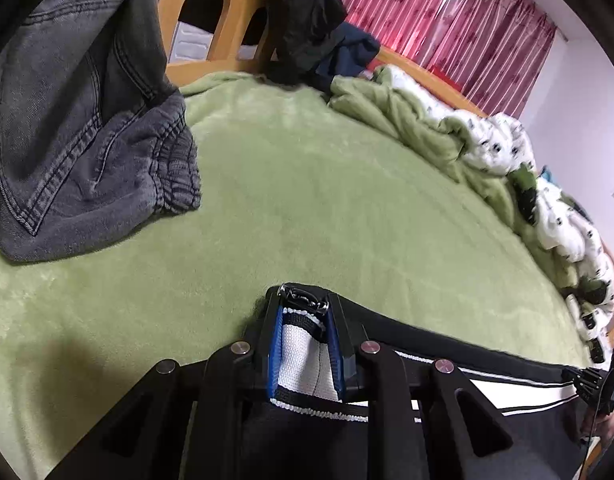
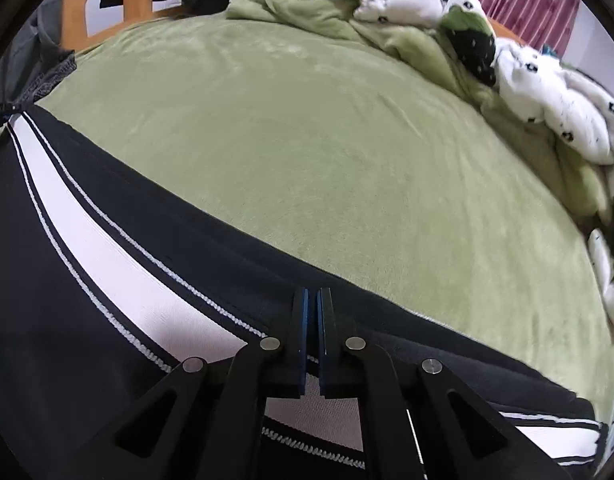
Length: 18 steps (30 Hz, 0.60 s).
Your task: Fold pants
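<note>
The left gripper (image 1: 305, 312) is clamping a bunched end of the black pants (image 2: 87, 320), with a fold of their white stripe (image 1: 303, 360) squeezed between the blue pads. The right gripper (image 2: 311, 300) is pinching the black top edge of the same pants, its two fingers pressed almost together on the thin cloth. The pants are stretching taut between the two grippers as a long band, the white stripe running along it, and they are lying along the near edge of the green blanket (image 1: 327, 208) that covers the bed. Farther left, a pair of grey jeans (image 1: 79, 140) is resting on the blanket, well apart from the black pants. Beyond, a rumpled white and green quilt (image 2: 547, 92) is lying along the far side, dark clothes (image 1: 307, 20) are hanging over the wooden bed frame (image 1: 227, 8), and a red curtain (image 1: 447, 20) is hanging behind.
</note>
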Each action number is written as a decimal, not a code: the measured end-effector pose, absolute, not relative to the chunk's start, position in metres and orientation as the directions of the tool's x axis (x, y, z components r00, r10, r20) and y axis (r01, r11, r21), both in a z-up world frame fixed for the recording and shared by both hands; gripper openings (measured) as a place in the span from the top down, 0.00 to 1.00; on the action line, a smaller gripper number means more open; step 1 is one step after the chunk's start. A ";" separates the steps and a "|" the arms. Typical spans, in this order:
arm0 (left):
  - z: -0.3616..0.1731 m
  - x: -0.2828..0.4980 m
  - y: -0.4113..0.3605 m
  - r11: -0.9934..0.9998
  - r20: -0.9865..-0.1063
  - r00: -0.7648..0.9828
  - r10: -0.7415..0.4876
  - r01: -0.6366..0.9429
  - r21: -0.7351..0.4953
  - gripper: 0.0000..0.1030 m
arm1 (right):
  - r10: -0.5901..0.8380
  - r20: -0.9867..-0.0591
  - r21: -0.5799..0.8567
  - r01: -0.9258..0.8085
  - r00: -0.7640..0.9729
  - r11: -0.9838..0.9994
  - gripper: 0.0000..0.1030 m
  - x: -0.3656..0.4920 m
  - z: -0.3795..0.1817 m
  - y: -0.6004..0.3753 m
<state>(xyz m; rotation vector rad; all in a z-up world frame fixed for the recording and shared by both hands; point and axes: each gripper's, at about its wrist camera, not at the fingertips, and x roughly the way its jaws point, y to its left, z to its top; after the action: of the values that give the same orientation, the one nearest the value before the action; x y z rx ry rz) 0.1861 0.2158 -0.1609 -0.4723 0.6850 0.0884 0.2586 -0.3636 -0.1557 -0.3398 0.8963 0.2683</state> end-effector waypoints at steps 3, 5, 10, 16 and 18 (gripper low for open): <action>-0.157 0.184 0.221 0.875 -0.601 0.795 -0.086 -0.228 -0.428 0.81 | 0.131 -0.750 -0.135 -0.344 0.648 0.929 0.97 0.255 -0.137 -0.374; -0.160 0.190 0.219 0.874 -0.621 0.781 -0.068 -0.253 -0.414 0.81 | 0.129 -0.748 -0.124 -0.328 0.651 0.937 0.97 0.260 -0.139 -0.376; -0.173 0.197 0.217 0.873 -0.653 0.757 -0.040 -0.291 -0.391 0.81 | 0.064 -0.773 -0.146 -0.274 0.631 0.951 0.98 0.279 -0.176 -0.370; -0.170 0.201 0.210 0.893 -0.683 0.731 -0.002 -0.306 -0.329 0.77 | 0.060 -0.762 -0.075 -0.179 0.645 0.981 1.00 0.283 -0.174 -0.386; -0.164 0.196 0.210 0.894 -0.691 0.722 0.004 -0.312 -0.322 0.71 | 0.001 -0.717 -0.111 -0.116 0.697 0.987 0.91 0.270 -0.156 -0.393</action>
<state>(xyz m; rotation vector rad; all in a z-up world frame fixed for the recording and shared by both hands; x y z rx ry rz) 0.1964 0.2098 -0.1640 -0.4407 0.7486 0.1807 0.2700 -0.3927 -0.1556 -0.1514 0.7973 0.0654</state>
